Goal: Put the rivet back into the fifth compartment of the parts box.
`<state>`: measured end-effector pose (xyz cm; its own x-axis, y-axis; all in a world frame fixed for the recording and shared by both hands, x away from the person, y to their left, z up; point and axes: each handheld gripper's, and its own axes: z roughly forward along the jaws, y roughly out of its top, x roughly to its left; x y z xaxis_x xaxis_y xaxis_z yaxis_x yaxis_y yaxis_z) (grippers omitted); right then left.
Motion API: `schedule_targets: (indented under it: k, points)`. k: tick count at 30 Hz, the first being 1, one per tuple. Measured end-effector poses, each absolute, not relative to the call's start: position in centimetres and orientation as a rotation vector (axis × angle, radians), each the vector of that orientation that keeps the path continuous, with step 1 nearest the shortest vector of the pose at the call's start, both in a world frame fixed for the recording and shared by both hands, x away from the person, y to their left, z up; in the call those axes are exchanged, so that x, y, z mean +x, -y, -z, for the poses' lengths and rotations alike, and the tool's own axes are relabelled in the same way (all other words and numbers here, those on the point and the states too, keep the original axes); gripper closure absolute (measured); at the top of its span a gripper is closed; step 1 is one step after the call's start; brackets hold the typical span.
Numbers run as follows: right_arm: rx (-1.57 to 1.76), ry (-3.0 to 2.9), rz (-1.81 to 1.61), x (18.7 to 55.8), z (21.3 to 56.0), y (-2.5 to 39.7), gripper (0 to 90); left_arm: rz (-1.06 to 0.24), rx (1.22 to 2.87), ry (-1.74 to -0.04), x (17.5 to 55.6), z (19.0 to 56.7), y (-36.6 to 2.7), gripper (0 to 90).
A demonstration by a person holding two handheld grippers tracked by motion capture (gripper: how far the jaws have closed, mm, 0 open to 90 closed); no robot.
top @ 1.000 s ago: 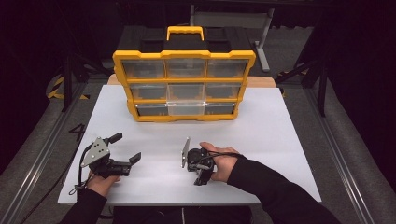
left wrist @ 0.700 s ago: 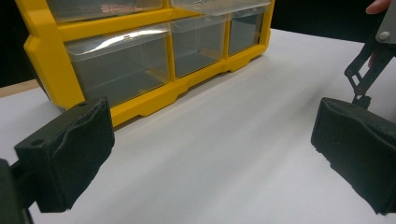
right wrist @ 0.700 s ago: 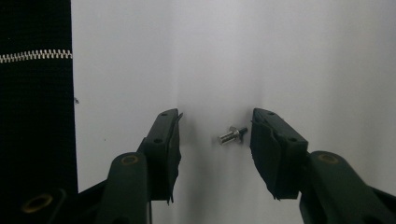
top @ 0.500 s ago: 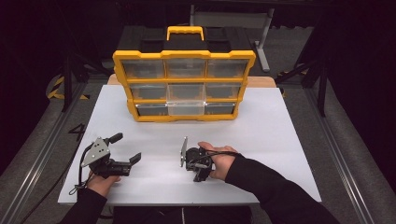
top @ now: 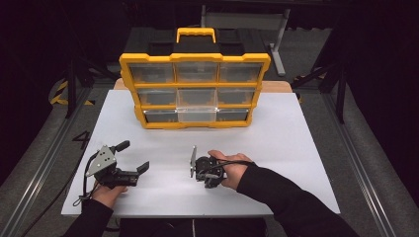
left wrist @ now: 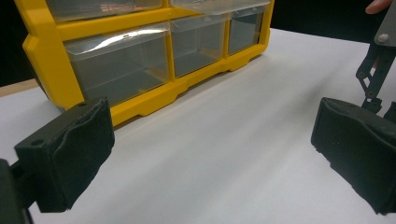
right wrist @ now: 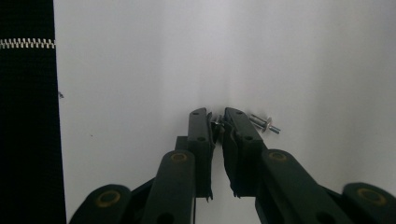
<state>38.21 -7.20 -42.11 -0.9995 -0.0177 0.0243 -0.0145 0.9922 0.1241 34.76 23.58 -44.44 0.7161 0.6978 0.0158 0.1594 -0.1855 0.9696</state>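
One yellow nine-drawer organizer (top: 194, 91) stands at the table's (top: 296, 143) far side. Two bolts: one small bolt (right wrist: 216, 122) pinched between the nearly closed jaws of the right gripper (right wrist: 218, 119), one washered bolt (right wrist: 264, 123) lying on the table just beside. Left gripper (left wrist: 210, 140) gapes wide, holding nothing.

We're in a lab or test workshop, set up as a recording bay. A white bench (top: 276, 143) sits in a pool of light with darkness all around it. At its back stands a yellow parts organiser (top: 195, 91) with clear drawers and a carry handle, workshop kit. The floor is grey, with metal rails (top: 29, 197) along the sides, a patch of yellow-and-black hazard tape (top: 62, 94) at the left, and dark stand legs (top: 321, 74) around the bench.
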Motion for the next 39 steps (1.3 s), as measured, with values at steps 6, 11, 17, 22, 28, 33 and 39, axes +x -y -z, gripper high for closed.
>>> schedule_targets:
  k: [6, 11, 17, 22, 28, 33, 39]
  points:
    - [0.01, 3.104, 0.235, 38.3, 40.8, 7.2, 81.8, -0.558, 1.721, -0.687, 34.8, 44.4, -23.6, 0.4]
    - [0.002, 3.106, 0.29, 38.4, 39.0, 7.3, 81.7, -0.558, 1.72, -0.686, 34.8, 44.4, -23.6, 0.3]
    - [0.0, 3.134, 0.329, 38.7, 36.1, 7.4, 81.8, -0.556, 1.721, -0.686, 34.8, 44.4, -23.6, 0.4]
    - [-0.006, 3.148, 0.37, 38.9, 34.4, 7.2, 81.8, -0.557, 1.719, -0.686, 34.7, 44.4, -23.6, 0.3]
    - [-0.001, 3.175, 0.425, 39.5, 32.0, 7.0, 81.8, -0.557, 1.721, -0.686, 34.8, 44.4, -23.6, 0.3]
    - [0.014, 3.198, 0.448, 40.0, 30.1, 6.6, 81.8, -0.559, 1.718, -0.687, 34.7, 44.4, -23.6, 0.3]
    - [0.0, 3.232, 0.47, 40.9, 28.0, 6.3, 81.9, -0.557, 1.72, -0.684, 34.7, 44.4, -23.6, 0.3]
